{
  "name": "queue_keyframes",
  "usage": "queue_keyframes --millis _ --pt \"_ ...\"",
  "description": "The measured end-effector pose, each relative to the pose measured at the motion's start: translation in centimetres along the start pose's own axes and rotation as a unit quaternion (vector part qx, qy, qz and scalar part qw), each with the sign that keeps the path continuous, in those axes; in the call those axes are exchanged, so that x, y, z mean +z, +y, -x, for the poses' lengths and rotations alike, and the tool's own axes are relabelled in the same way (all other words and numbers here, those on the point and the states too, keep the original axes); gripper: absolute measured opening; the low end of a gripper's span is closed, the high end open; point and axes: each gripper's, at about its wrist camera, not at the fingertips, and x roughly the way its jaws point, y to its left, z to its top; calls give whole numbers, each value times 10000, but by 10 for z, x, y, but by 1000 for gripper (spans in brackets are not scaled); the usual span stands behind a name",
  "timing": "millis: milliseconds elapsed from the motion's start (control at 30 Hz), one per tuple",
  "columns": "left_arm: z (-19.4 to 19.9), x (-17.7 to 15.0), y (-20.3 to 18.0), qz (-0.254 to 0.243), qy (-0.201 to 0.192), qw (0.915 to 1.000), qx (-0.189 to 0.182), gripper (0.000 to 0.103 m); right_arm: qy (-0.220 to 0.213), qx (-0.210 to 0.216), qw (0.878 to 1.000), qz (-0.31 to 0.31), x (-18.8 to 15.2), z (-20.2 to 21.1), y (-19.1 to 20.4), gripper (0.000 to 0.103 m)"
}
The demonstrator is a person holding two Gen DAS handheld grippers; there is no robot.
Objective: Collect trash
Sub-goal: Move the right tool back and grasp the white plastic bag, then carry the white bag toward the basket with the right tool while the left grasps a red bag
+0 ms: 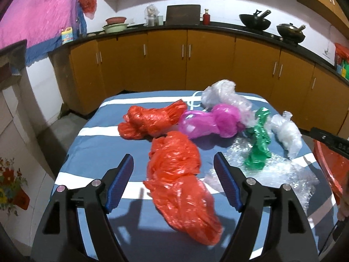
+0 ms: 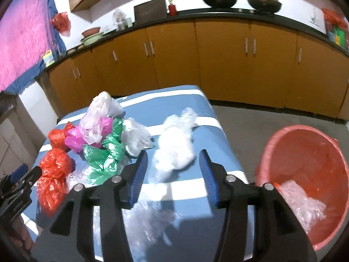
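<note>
**Both grippers spread over bagged trash**

The left gripper [image 1: 173,163] gapes around a crumpled red plastic bag [image 1: 176,174] without pressing it. The right gripper [image 2: 173,161] stands apart before a white plastic wad [image 2: 174,150]. Farther back on the blue-striped table [image 1: 91,135]: magenta bag [image 1: 209,121], green bag [image 1: 259,144]. Orange plastic tub [image 2: 305,152] alongside.

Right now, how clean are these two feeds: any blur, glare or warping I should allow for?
Left wrist view: fisheye bends the orange cabinet fronts; the near crumpled red plastic bag is smeared between the open left claw. Right wrist view: the white crumpled plastic bag is blown out and soft ahead of the open right claw; the backsplash glares.
</note>
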Motion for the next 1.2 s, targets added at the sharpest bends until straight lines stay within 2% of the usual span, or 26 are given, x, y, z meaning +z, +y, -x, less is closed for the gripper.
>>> queue_keyframes --millis 133,300,367,433,600,667,800,967,1067,1200 --pt "-8 -1 5 51 94 9999 -48 78 182 -236 9994 167 2 -24 13 53" --pt "-15 -3 2 -35 201 9997 -117 81 428 -427 9981 86 0 -43 9 52" --pt "-17 -5 1 -69 244 9996 -98 81 484 -450 9978 91 -3 -46 8 32" --pt "-22 -7 1 -76 342 9994 -44 81 559 -453 9973 111 -5 -48 7 21" --pt "-32 -10 6 85 564 9984 4 80 530 -458 9975 130 -8 -46 4 10" --pt "-36 -12 8 160 654 9977 -4 72 499 -469 9975 151 -8 -44 3 9" --pt "-41 -15 12 277 799 9964 -55 63 447 -438 9980 133 -8 -39 1 8" --pt "-44 -16 12 291 914 9953 -125 38 410 -405 9983 104 -9 -34 0 8" --pt "-41 -15 14 340 888 9953 -159 31 390 -381 9985 97 -9 -31 -1 7" --pt "-33 -11 20 437 799 9957 -164 29 320 -355 9988 67 -11 -22 -4 7"
